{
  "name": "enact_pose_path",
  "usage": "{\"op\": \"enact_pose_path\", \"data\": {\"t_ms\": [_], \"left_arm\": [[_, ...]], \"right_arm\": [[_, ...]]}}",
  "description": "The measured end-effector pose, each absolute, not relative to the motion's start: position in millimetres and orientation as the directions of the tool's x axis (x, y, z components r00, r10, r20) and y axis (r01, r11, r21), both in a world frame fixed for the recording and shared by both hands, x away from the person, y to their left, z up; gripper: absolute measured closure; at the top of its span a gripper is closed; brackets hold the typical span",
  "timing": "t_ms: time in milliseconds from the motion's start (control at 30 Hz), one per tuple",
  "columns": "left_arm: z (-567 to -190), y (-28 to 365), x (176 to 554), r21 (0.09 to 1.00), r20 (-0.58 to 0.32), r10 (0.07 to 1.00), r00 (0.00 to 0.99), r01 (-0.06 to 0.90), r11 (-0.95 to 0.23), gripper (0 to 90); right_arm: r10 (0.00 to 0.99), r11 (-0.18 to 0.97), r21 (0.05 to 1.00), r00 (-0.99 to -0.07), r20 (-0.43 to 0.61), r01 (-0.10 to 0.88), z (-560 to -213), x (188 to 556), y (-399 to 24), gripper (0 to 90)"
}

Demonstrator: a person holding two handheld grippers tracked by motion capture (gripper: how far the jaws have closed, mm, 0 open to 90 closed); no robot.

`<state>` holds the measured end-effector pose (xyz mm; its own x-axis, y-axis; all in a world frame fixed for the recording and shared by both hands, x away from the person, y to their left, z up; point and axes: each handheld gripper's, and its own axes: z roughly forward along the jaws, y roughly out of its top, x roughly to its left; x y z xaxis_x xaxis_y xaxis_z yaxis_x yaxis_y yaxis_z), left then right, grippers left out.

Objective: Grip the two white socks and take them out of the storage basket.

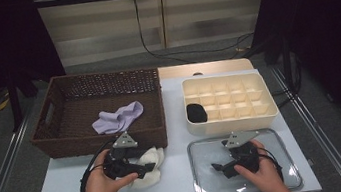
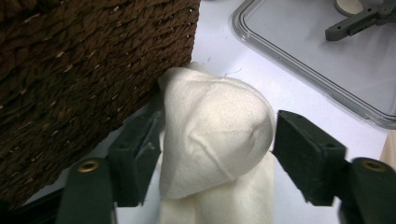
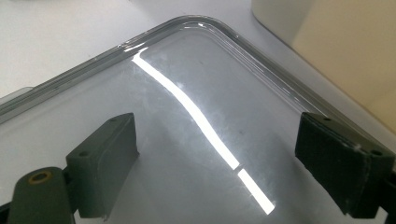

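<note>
- Left gripper [image 2: 217,154] straddles a white sock [image 2: 215,130]; jaws spread, left pad touching, right pad just clear.
- Sock's long axis runs along the jaws.
- Right gripper [image 3: 233,163] hangs open above the clear lid [image 3: 196,74].

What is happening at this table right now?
A person is sorting socks. The left gripper has its fingers on both sides of a white sock lying beside the brown basket; whether they press it is unclear. The right gripper hovers open over the clear lid. A black sock sits in the divided box.
</note>
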<state>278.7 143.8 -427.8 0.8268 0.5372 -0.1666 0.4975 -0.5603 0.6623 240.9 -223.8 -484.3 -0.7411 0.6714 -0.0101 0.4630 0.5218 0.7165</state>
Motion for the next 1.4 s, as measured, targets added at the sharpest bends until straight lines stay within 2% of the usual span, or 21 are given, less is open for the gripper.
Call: {"op": "enact_pose_path", "data": {"t_ms": [433, 567, 733, 867, 1167, 1267, 1333, 1400], "left_arm": [[-421, 145, 279, 0.702, -0.140, 0.527, 0.838, 0.460, -0.544, 53.0], [-423, 144, 280, 0.688, -0.150, 0.530, 0.835, 0.473, -0.551, 59.4], [-422, 143, 281, 0.691, -0.168, 0.549, 0.819, 0.495, -0.526, 58.6], [-418, 140, 284, 0.702, -0.169, 0.558, 0.812, 0.496, -0.511, 47.6], [-428, 126, 292, 0.675, -0.175, 0.579, 0.796, 0.525, -0.518, 41.0], [-432, 123, 294, 0.661, -0.176, 0.576, 0.798, 0.530, -0.532, 47.6], [-434, 122, 293, 0.636, -0.204, 0.558, 0.805, 0.542, -0.549, 60.5], [-433, 121, 291, 0.627, -0.196, 0.544, 0.816, 0.531, -0.570, 65.6]], "right_arm": [[0.673, 0.520, 0.716, -0.740, -0.007, 0.466, -484, 241, -224, 12.4], [0.672, 0.521, 0.716, -0.740, -0.008, 0.465, -484, 241, -224, 12.4], [0.672, 0.521, 0.716, -0.740, -0.009, 0.464, -484, 241, -224, 12.4], [0.673, 0.520, 0.716, -0.740, -0.007, 0.466, -484, 241, -224, 12.4], [0.672, 0.520, 0.716, -0.740, -0.008, 0.465, -484, 241, -224, 12.4], [0.672, 0.521, 0.716, -0.740, -0.008, 0.465, -484, 241, -224, 12.4], [0.673, 0.521, 0.716, -0.740, -0.009, 0.465, -484, 241, -224, 12.4], [0.673, 0.521, 0.716, -0.740, -0.009, 0.465, -484, 241, -224, 12.4]]}}
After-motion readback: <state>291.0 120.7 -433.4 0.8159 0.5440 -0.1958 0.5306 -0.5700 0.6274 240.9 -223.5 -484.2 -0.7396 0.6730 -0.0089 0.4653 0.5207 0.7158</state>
